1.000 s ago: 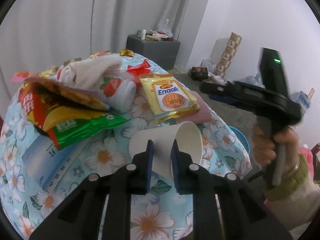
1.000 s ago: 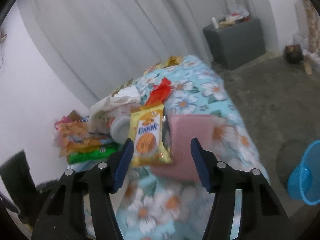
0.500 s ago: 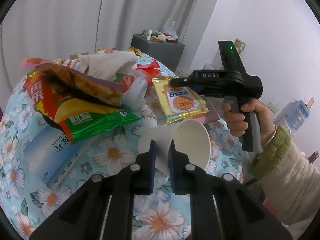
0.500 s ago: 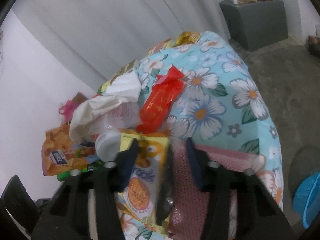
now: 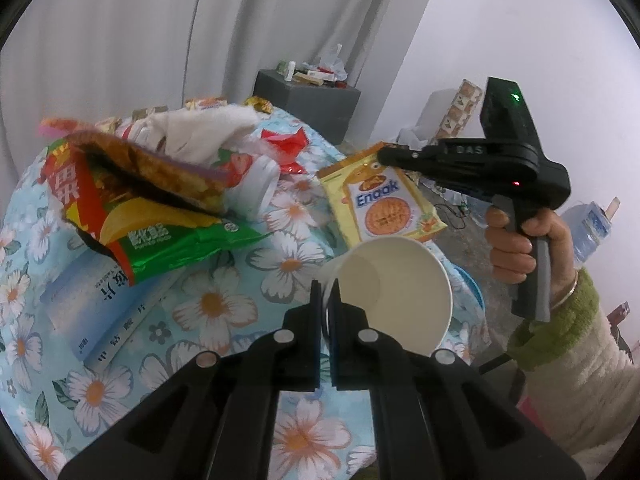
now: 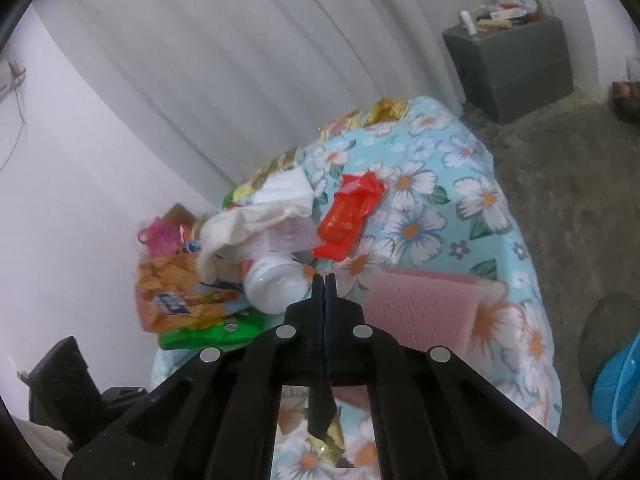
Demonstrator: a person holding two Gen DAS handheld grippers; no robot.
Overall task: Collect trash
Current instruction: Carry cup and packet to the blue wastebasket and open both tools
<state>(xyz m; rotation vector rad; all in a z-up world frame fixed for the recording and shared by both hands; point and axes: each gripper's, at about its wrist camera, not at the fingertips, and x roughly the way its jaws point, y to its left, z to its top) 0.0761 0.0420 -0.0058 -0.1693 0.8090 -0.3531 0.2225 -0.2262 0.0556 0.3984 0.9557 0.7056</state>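
A litter-strewn table (image 5: 208,304) under a blue floral cloth drops away to bare concrete floor (image 6: 568,184) on the side beyond the right gripper (image 6: 324,280), where open room runs out to a grey cabinet (image 6: 516,64) and one blue bin (image 6: 616,396) stands low beside the table's edge.

The left gripper (image 5: 326,294) has its fingers (image 5: 316,308) clamped on the rim wall of one white paper cup (image 5: 396,280), one finger outside and one inside, the cup's mouth opening off to the right of the fingers.

The right gripper's fingers (image 6: 318,292) are pressed together on a corner of one yellow Enaak snack packet (image 5: 384,204), which hangs from the tips above the table, just beyond the cup; from the right wrist camera only its crumpled gold edge (image 6: 326,436) shows, below the fingers.

Ahead and to the left of the left fingers lie one open red-and-green chip bag (image 5: 160,236), one pale blue box (image 5: 104,308) beneath it, one white bottle (image 5: 256,184), a crumpled white tissue (image 5: 200,132) and one red wrapper (image 5: 286,148). A folded pink cloth (image 6: 424,304) lies just right of the right fingers.
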